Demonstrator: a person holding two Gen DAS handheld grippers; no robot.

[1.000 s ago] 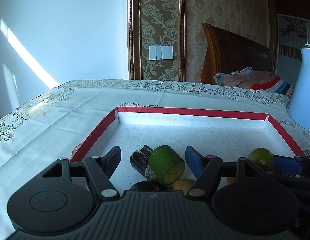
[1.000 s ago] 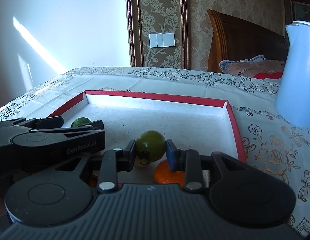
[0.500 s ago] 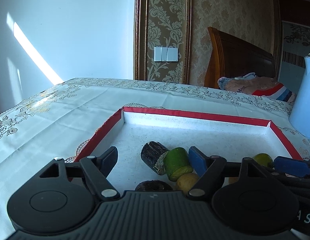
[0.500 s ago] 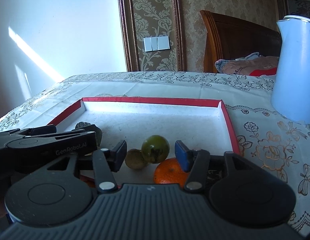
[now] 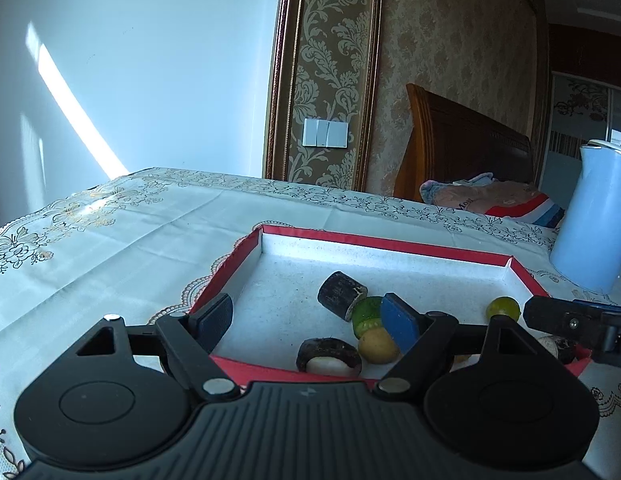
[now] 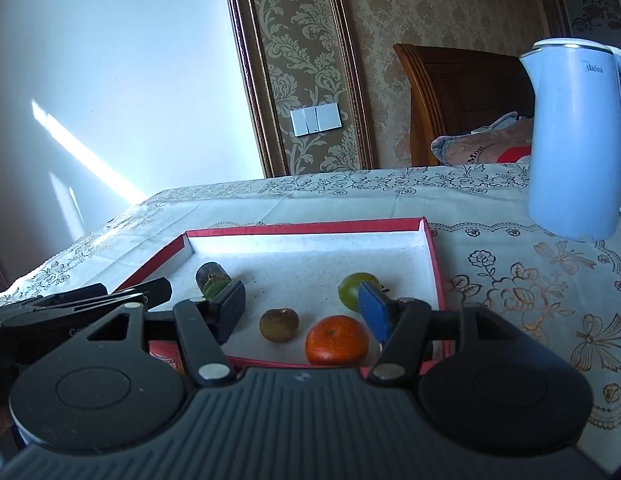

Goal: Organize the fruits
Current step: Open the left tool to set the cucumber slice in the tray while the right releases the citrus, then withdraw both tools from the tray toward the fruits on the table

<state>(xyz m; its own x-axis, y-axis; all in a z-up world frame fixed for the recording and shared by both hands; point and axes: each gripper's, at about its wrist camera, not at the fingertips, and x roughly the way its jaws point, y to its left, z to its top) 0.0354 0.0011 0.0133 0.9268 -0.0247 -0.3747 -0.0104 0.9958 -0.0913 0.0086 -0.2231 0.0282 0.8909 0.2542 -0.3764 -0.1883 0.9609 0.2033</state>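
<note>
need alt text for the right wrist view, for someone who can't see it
The open right gripper hovers at the near edge of a red-rimmed white tray holding an orange, a brown round fruit, a green fruit and a dark cut piece. The tray sits on a floral tablecloth with a pale blue kettle at right.

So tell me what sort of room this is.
Probably a bedroom at home: a carved wooden headboard with a pillow, damask wallpaper, and a floral embroidered tablecloth bearing a pale blue electric kettle.
</note>
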